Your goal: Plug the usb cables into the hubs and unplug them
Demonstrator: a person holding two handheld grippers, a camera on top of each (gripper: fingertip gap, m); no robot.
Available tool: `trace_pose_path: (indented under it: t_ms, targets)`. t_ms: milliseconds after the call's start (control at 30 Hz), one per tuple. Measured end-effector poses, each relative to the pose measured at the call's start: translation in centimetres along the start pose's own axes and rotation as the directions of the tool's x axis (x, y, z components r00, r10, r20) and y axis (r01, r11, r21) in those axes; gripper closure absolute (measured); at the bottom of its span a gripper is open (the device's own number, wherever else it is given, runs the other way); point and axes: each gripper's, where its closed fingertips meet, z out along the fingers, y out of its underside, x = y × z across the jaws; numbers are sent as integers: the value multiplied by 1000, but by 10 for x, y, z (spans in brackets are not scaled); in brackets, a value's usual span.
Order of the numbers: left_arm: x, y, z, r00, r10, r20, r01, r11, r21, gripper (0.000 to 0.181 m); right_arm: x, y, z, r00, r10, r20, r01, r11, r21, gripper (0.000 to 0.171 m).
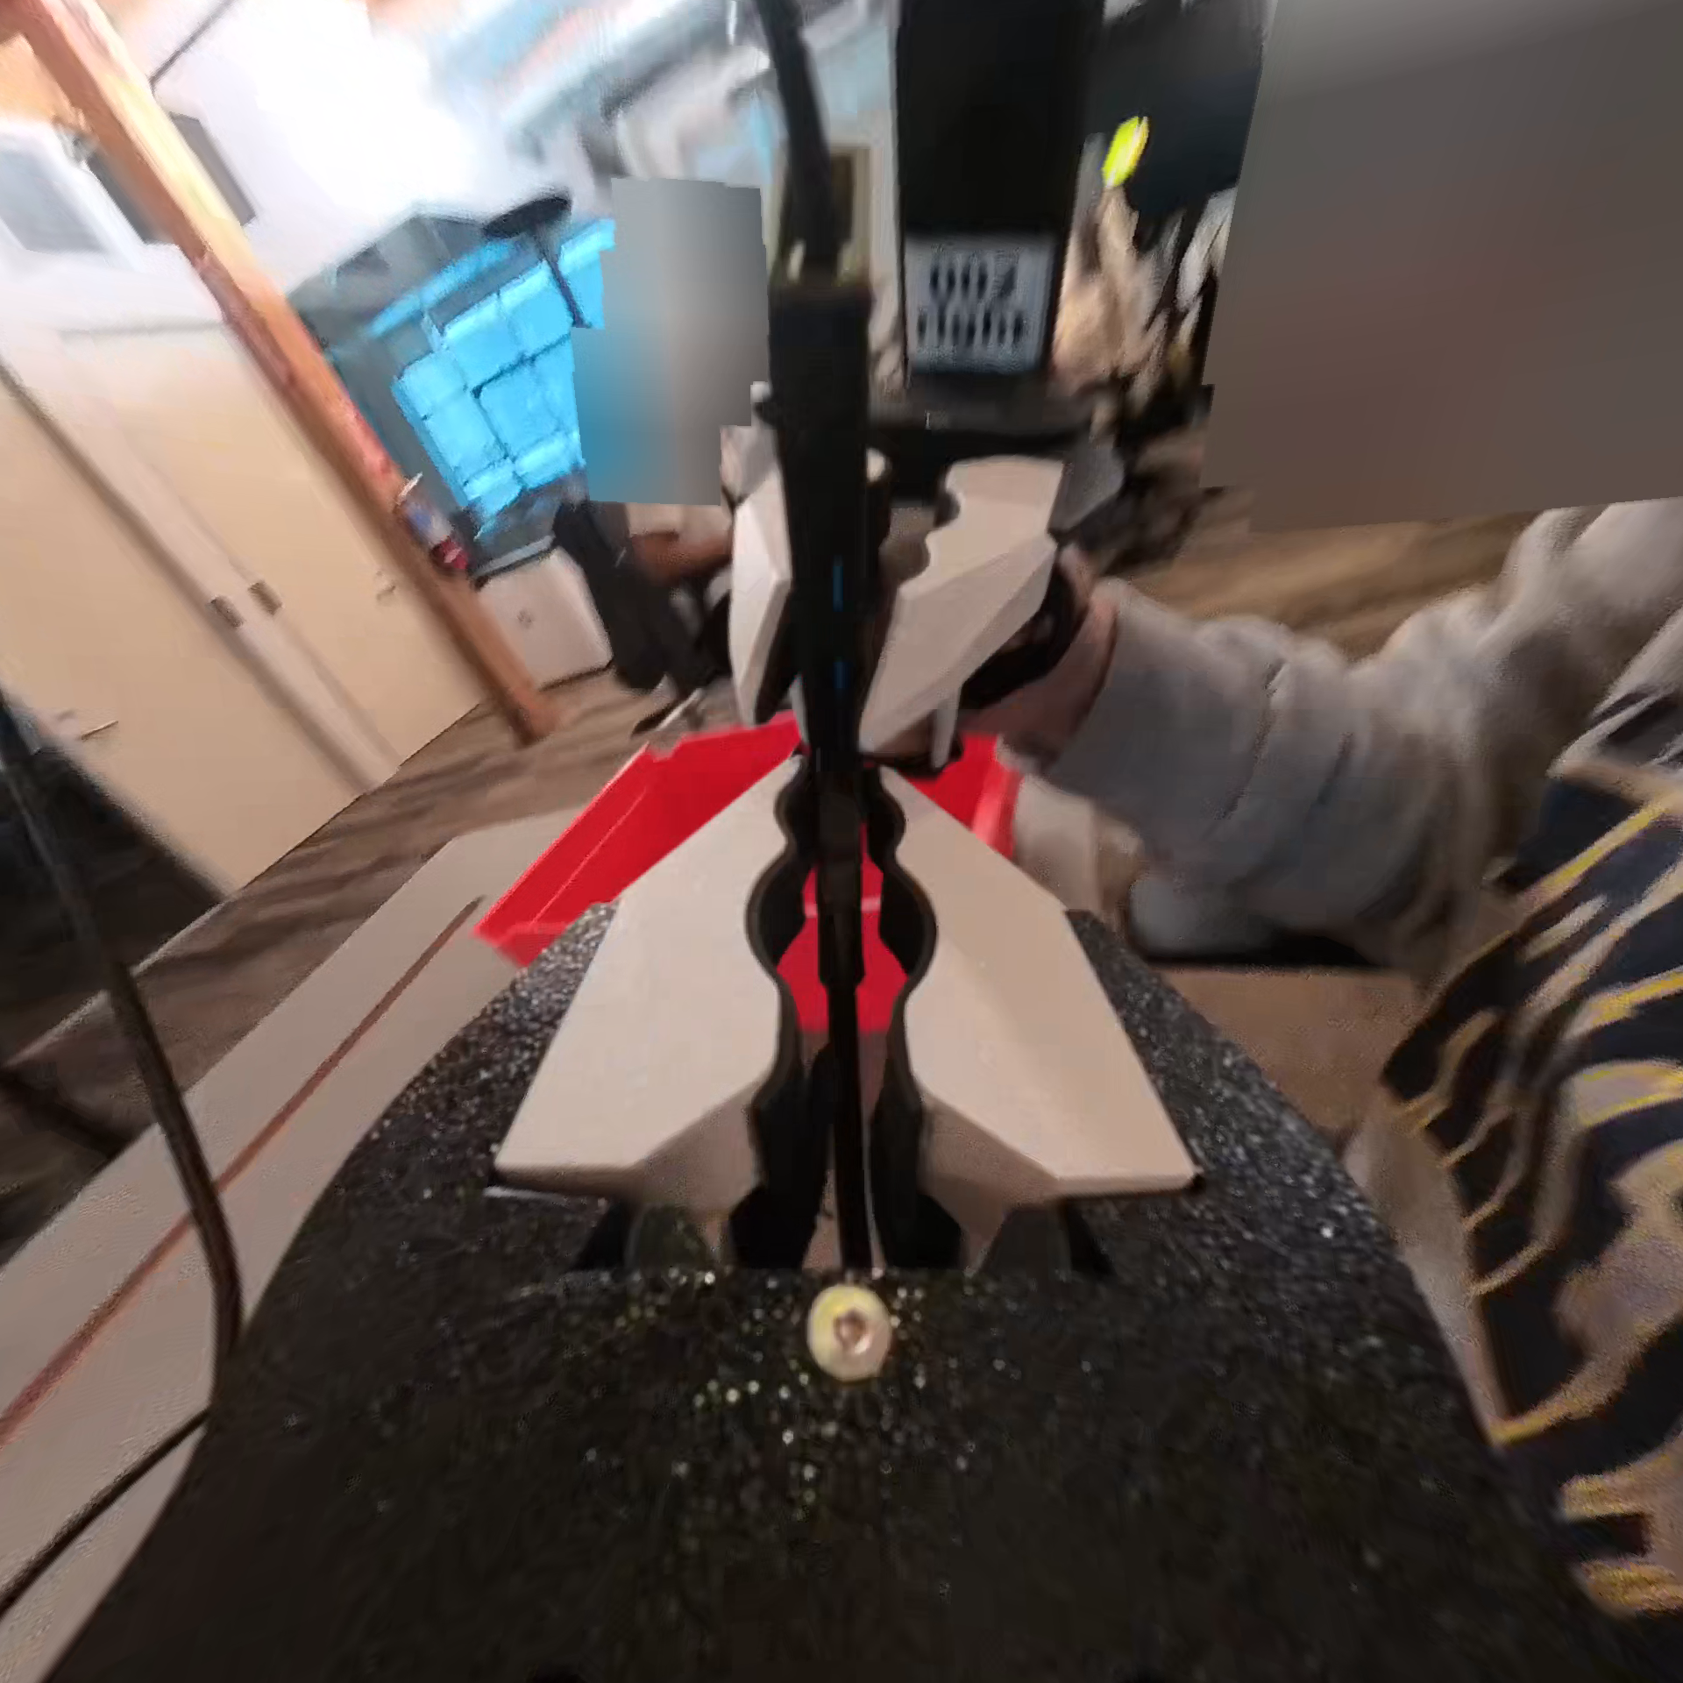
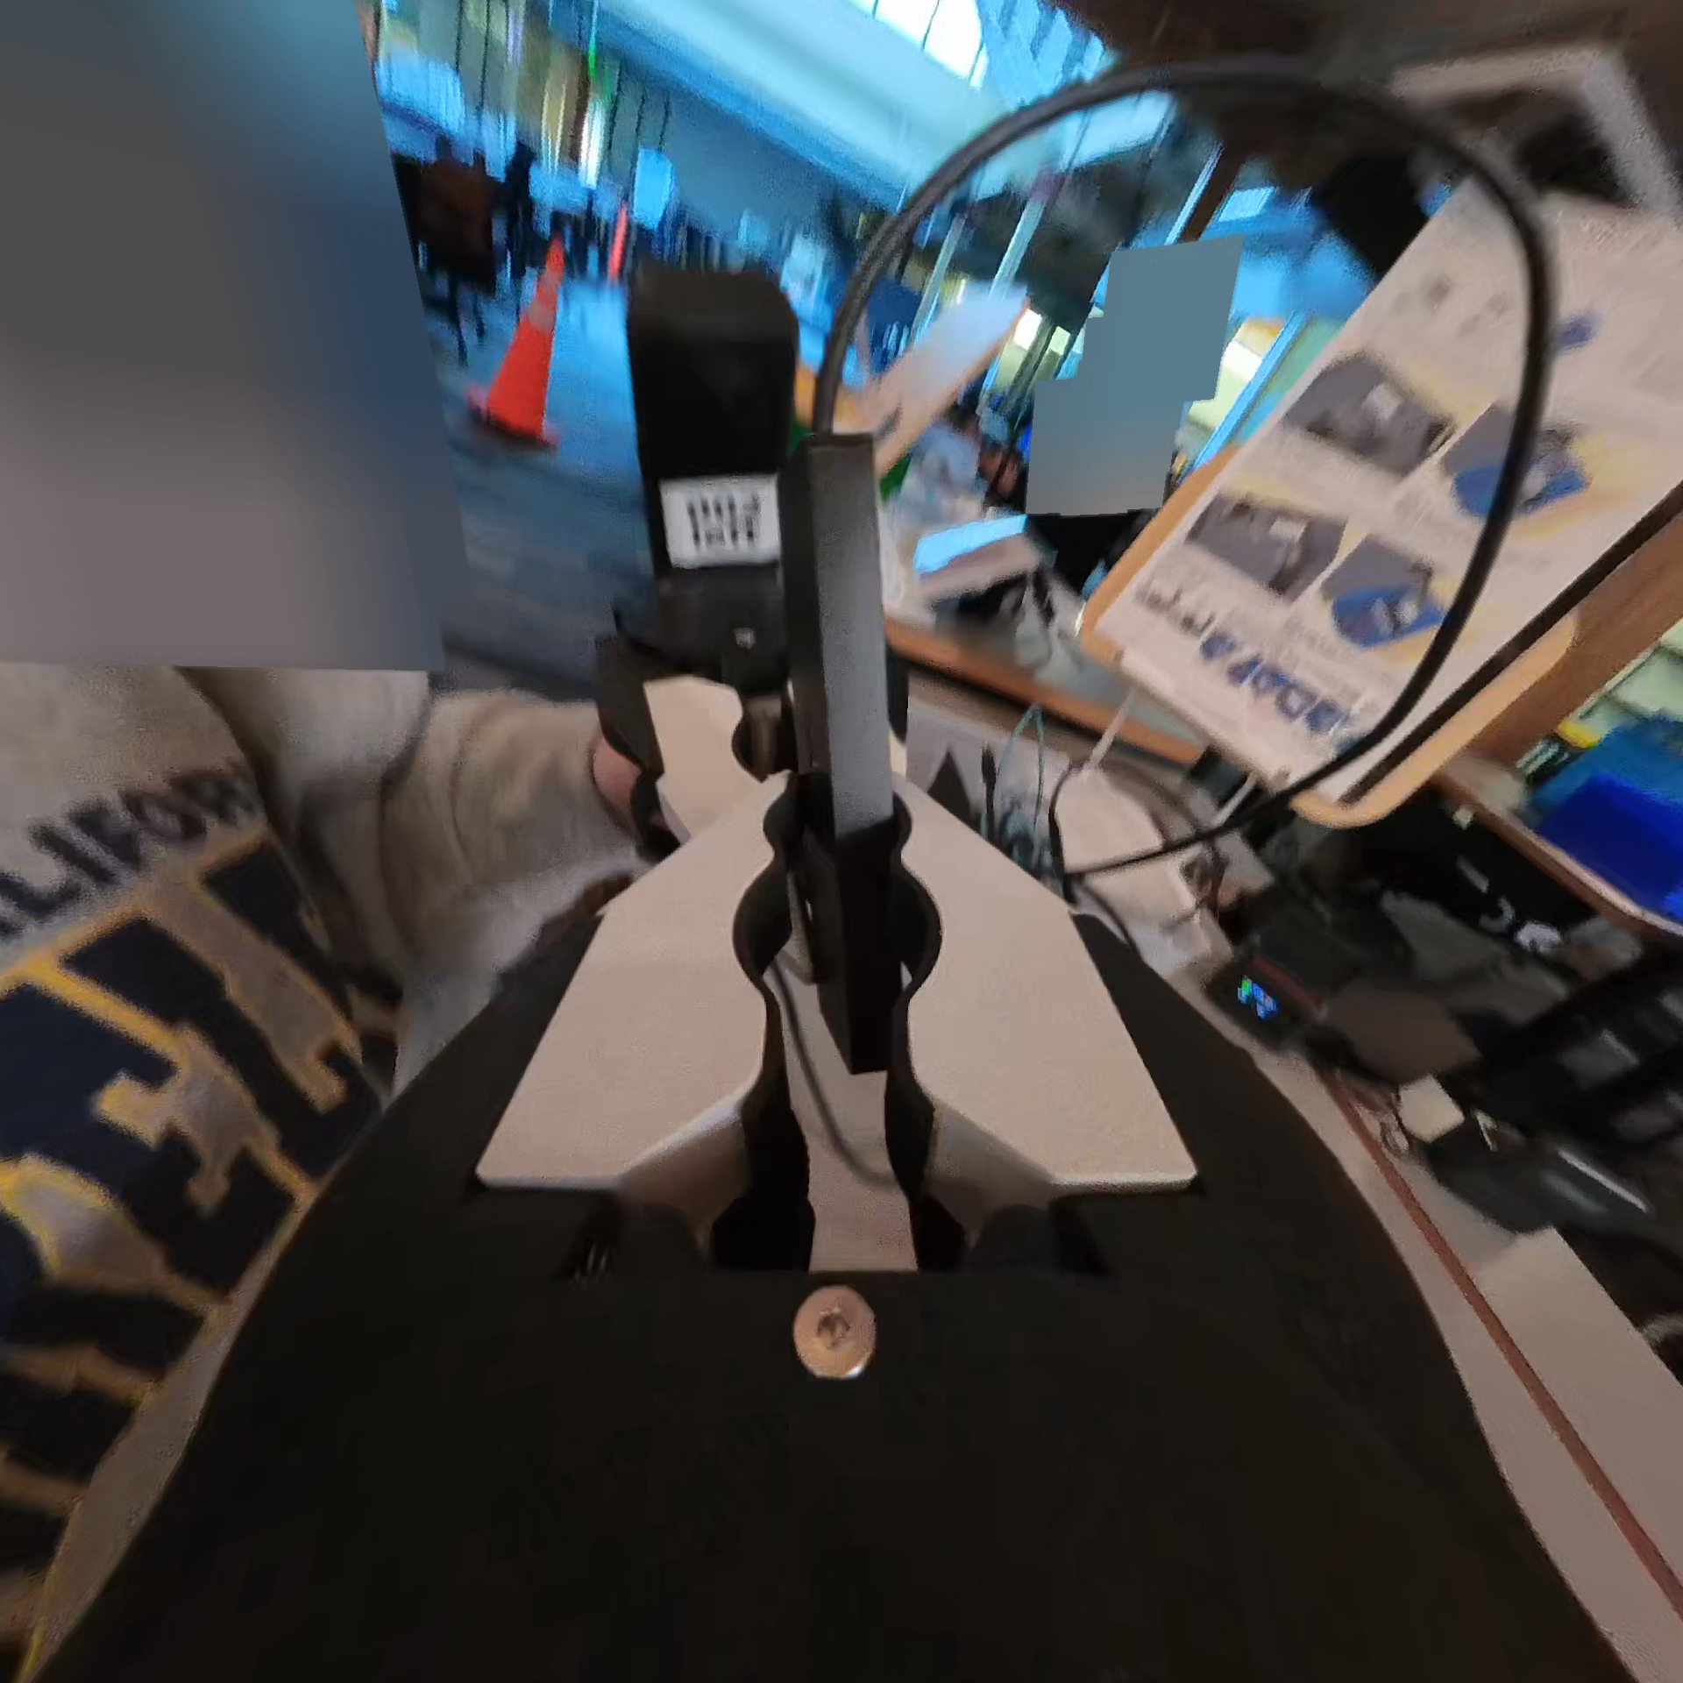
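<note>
My left gripper (image 1: 836, 785) is shut on a thin black USB cable (image 1: 842, 1047) that runs back between its white fingers. Just past its tips a slim black hub (image 1: 820, 510) stands edge-on, held by my right gripper (image 1: 842, 729), which faces it. In the right wrist view my right gripper (image 2: 838, 810) is shut on the upright hub (image 2: 833, 619). The hub's own lead (image 2: 1530, 364) loops from its top off to the right. A small plug (image 2: 801, 920) sits against the hub's side between the fingers; I cannot tell if it is seated. The left gripper (image 2: 719, 701) is right behind the hub.
A red bin (image 1: 656, 820) sits on the pale table (image 1: 273, 1093) under both grippers. The person's grey sleeve (image 1: 1275, 729) reaches in from the right. A tilted poster board (image 2: 1366, 501) and black electronics with cables (image 2: 1366, 1011) crowd the right side. An orange cone (image 2: 528, 364) stands far back. Only a small space, under 4 cm, lies between the two pairs of fingers.
</note>
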Motion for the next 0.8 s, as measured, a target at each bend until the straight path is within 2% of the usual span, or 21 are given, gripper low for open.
trace_pose_path:
  t_ms: [67, 133, 267, 433, 533, 700, 800]
  targets:
    - [3, -19, -12, 994, -83, -66, 89, 991, 101, 173, -1, -23, 2, 998, 56, -10, -55, 994, 100, 160]
    - [8, -28, -18, 986, -121, -111, 136, 981, 141, 173, -5, -33, 0, 987, 150, 57, -158, 975, 155, 162]
    - [8, -43, -27, 967, -204, -156, 237, 941, 240, 174, -2, -47, -5, 920, 340, 194, -383, 885, 266, 162]
    - [-8, -45, -28, 949, -294, -114, 315, 873, 373, 173, 15, -50, -1, 901, 409, 146, -432, 816, 384, 158]
    - [-27, -53, -40, 918, -377, -121, 384, 774, 504, 173, 26, -42, 5, 898, 435, 68, -425, 816, 393, 138]
    - [-36, -55, -43, 891, -420, -173, 429, 650, 627, 173, 35, -47, 6, 892, 451, -33, -377, 782, 497, 147]
    - [-32, -64, -45, 878, -409, -250, 452, 533, 715, 173, 33, -53, 7, 890, 450, -69, -335, 751, 569, 142]
